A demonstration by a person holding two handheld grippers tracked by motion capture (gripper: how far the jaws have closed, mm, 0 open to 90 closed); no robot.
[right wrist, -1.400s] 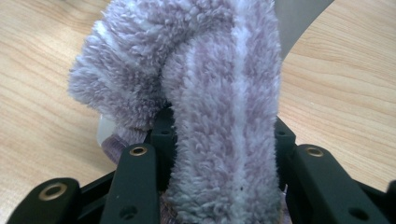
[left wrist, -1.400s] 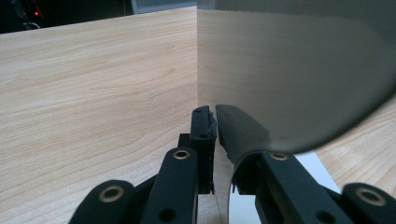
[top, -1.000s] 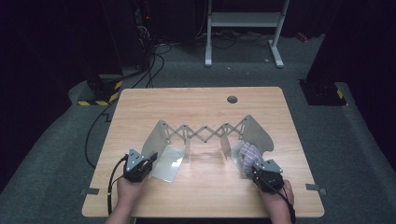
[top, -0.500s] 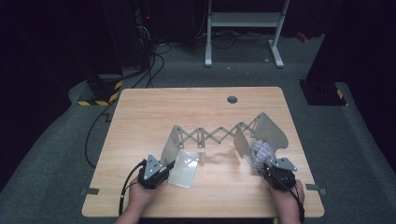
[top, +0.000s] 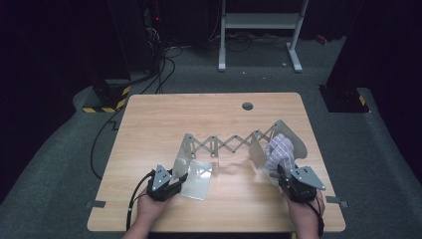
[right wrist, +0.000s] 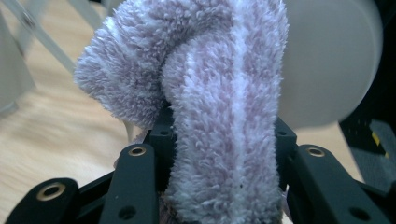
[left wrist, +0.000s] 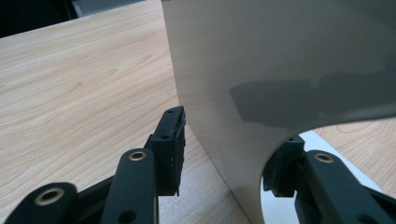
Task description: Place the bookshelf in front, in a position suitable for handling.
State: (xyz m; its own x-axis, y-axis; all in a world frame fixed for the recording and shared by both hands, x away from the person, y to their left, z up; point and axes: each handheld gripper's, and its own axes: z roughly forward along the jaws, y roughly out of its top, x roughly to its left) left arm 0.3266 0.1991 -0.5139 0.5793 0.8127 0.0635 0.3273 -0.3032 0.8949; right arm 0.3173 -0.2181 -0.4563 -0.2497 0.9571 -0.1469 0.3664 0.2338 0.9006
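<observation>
Wooden worktop (top: 164, 124), pale grain, with a round grommet hole (top: 247, 105) close to the far edge. Across the near half, an expanding scissor rack (top: 226, 146) with grey end plates, stretched from left of centre toward the right edge. Left end plate (top: 195, 178) near the front edge, seen in the high view tipped down toward the worktop, seen in the left gripper view as a broad grey sheet (left wrist: 280, 70) with a curved cut-out at its lower edge. Right end plate (top: 291, 139) standing near the right edge, rounded at the top. Fluffy lilac-and-white striped cloth (top: 279, 151) bunched up just in front of that right plate, thick pile close up in the right gripper view (right wrist: 224, 116). Left gripper (top: 180, 180) at the front-left part of the worktop, jaws just been opening, now apart with the plate's edge standing between them, neither pad visibly pressing on it (left wrist: 170, 140). Right gripper (top: 278, 173) near the front-right corner, jaws clamped on the cloth, pile bulging out above the pads and lifted clear of the wood. Hands coming in over the front edge, cables trailing behind.
</observation>
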